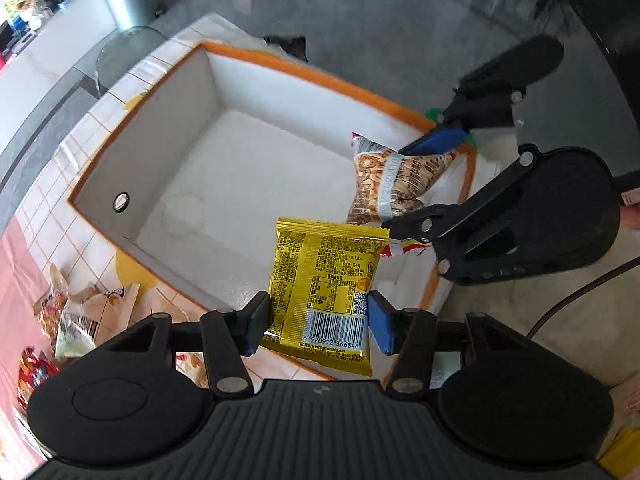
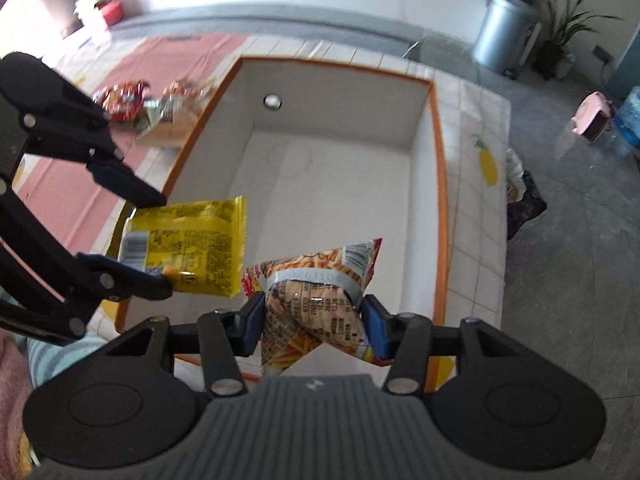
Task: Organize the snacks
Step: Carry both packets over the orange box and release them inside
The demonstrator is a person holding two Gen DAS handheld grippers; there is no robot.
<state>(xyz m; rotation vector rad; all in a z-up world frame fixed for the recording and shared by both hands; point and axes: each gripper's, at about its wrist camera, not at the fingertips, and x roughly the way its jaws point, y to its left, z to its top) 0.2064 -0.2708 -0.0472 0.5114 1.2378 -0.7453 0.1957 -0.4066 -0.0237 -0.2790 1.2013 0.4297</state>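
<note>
My left gripper point(image 1: 318, 322) is shut on a yellow snack packet point(image 1: 326, 280) and holds it over the near edge of a white box with an orange rim point(image 1: 256, 58). My right gripper point(image 2: 314, 326) is shut on an orange-patterned crisp bag point(image 2: 316, 292) and holds it above the same box point(image 2: 442, 184). In the left wrist view the right gripper point(image 1: 416, 184) with its crisp bag point(image 1: 396, 180) hangs over the box's right side. In the right wrist view the left gripper point(image 2: 156, 240) with the yellow packet point(image 2: 192, 244) is at the box's left edge. The box floor is bare.
The box stands on a tiled white cloth point(image 2: 476, 120) on a table. Several loose snack packets point(image 1: 76, 316) lie left of the box; they also show in the right wrist view point(image 2: 148, 100). A grey bin point(image 2: 500, 32) stands on the floor beyond the table.
</note>
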